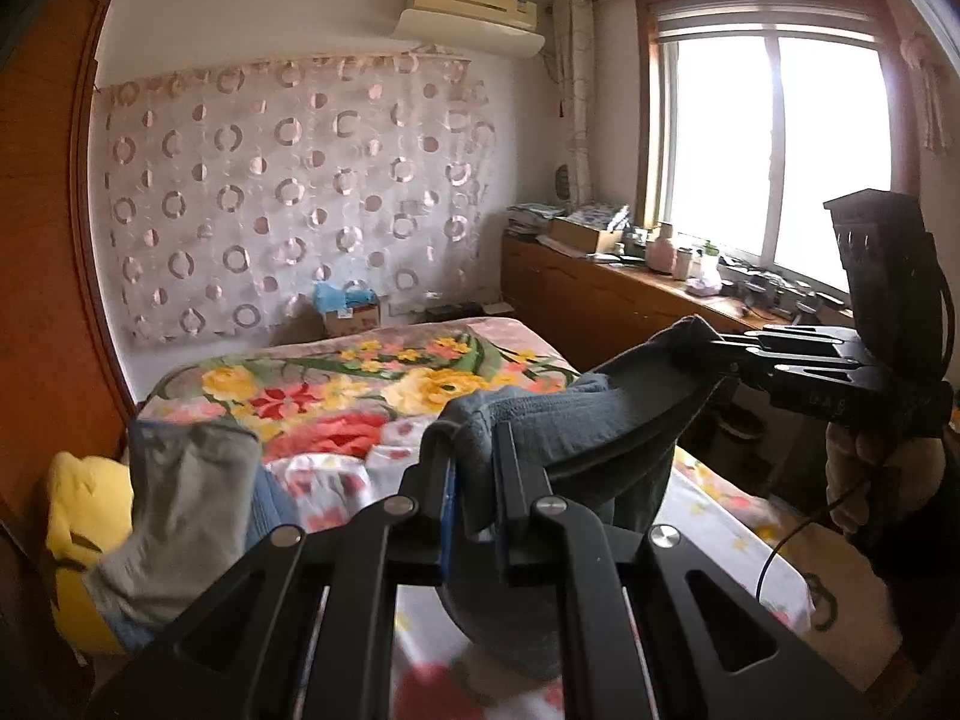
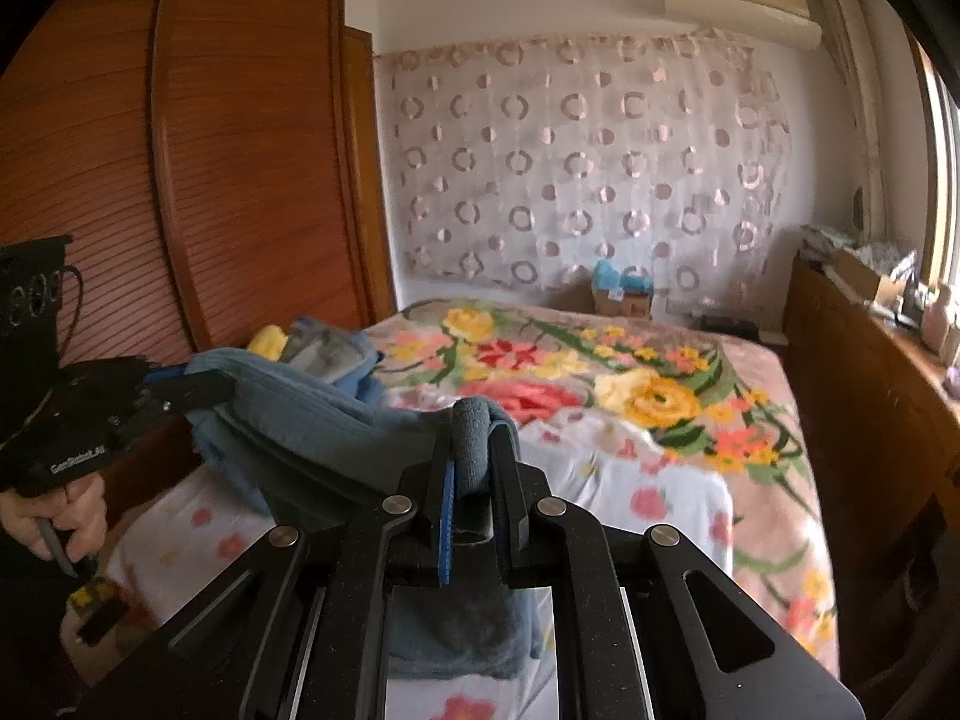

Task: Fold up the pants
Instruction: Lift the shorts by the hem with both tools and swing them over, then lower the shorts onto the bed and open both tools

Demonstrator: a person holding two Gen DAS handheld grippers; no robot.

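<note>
Above the bed [image 1: 738, 498], held off its floral blanket [image 2: 654, 396]:

- Pants [image 1: 576, 414], blue-grey, stretched in a sagging band between two grippers; loose cloth hangs below each grip toward the sheet.
- Left gripper [image 1: 474, 468]: jaws closed to a narrow gap, pinching a bunched fold of the pants. From the right wrist view it sits at the left edge [image 2: 180, 384], cloth wrapped over its tips, a hand [image 2: 54, 516] gripping its handle.
- Right gripper [image 2: 477, 468]: jaws likewise nearly closed, clamped on a rolled edge of the pants. From the left wrist view it enters from the right [image 1: 729, 354], tips buried in a corner of the cloth.
- Clothes pile [image 1: 180, 510]: grey, blue and yellow pieces, on the bed beside the wardrobe [image 2: 180, 168].
- Curtain [image 1: 300, 192], ring-patterned, on the far wall; air conditioner [image 1: 474, 12] above it.
- Window [image 1: 774, 144] with a cluttered wooden sill unit [image 1: 630, 294] beneath.
- Box [image 2: 621, 300], holding something blue, at the far end of the bed.
</note>
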